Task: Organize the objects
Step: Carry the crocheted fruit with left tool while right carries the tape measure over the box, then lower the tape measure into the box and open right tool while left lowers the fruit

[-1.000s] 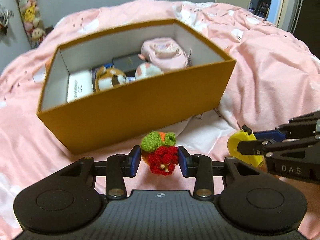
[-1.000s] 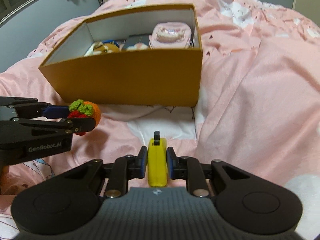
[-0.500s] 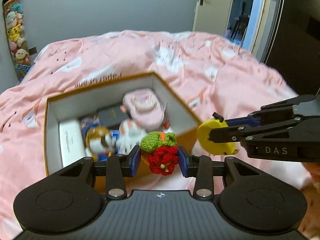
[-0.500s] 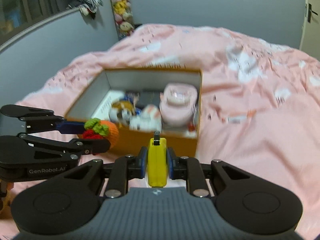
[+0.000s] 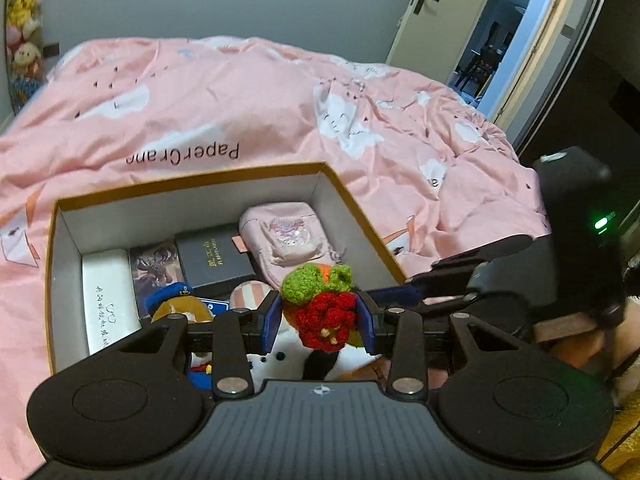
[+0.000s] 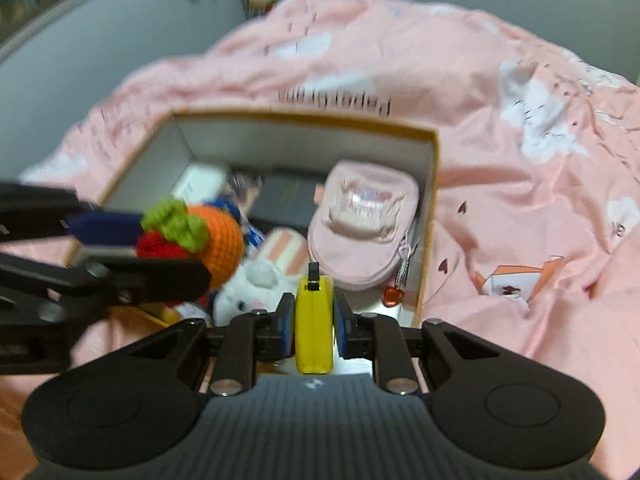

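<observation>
Nearest the left wrist camera, the left gripper had its blue pads pressed on both sides of a crocheted toy, a bundle of red berries, green leaves and an orange body, held above the near edge of the open box. Close on its right side, the right gripper had its jaws narrowed onto a flat yellow object with a small black tab at its far end, standing on edge between the pads; what the object was could not be told. It too was over the near end of the box. Below the two grippers lay a white rabbit plush with striped pink ears, and beside it a plush in a blue cap. Further in sat a pink pouch against the right wall, with a small red heart charm lying near it, then a black case, a picture card and a long white box along the left wall. The box rested on a pink bedspread printed with white clouds. Beyond the bed stood a grey wall, stuffed toys hanging at its left, and an open door at the right.
</observation>
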Available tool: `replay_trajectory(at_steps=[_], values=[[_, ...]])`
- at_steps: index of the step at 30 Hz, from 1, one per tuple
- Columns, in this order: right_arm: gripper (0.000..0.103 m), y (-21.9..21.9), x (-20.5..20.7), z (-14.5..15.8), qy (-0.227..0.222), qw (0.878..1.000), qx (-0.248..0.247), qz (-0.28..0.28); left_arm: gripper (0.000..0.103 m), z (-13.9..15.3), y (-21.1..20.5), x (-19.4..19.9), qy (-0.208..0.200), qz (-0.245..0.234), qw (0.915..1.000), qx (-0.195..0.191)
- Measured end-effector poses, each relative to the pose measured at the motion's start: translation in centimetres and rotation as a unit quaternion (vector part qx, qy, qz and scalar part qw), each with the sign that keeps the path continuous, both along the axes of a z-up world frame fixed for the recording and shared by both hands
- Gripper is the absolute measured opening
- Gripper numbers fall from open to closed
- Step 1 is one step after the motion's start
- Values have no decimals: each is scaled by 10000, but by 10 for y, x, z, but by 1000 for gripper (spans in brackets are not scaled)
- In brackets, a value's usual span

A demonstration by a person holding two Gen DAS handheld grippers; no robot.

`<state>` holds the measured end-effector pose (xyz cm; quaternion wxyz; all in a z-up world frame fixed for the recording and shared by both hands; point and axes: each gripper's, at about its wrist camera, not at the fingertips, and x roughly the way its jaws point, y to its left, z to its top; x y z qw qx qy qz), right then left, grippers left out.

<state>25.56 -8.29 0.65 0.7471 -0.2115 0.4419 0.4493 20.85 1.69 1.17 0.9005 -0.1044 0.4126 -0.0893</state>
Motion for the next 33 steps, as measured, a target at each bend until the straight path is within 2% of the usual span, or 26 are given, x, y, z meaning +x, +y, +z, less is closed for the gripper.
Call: replay_trajectory(at_steps=[5,7,10,12,18,20,23,24,27,30,33], values=[[21,26,10,-25,-102,9971,-711,261,44,-10,11,13,101,41,9999,-131],[21,32,10,-29,-299,9952,-870,345,44,-14,13,17,129,36,9998,-171],[20,39,13,-30,-313,9930,-1046,441,44,-20,16,23,180,47,9995,-241],[19,43,13,-32,-474,9902,-1211,512,44,-23,19,26,208,68,9994,-273],[17,44,11,-33,-812,9854,-1351,638,44,-28,21,29,276,92,9991,-298],[18,42,9,-29,-891,9862,-1204,706,44,-29,22,29,296,116,9990,-309],[13,42,3,-20,-724,9883,-902,991,44,-29,25,29,311,193,9989,-306],[7,43,1,-19,-747,9877,-892,1046,44,-29,25,29,320,213,9988,-298],[0,50,0,-23,-622,9861,-950,1210,44,-28,26,29,323,227,9988,-290],[0,56,3,-32,-266,9857,-1062,1278,44,-27,26,28,319,215,9989,-278],[0,61,9,-44,-208,9839,-1307,1198,45,-27,26,28,319,210,9989,-276]])
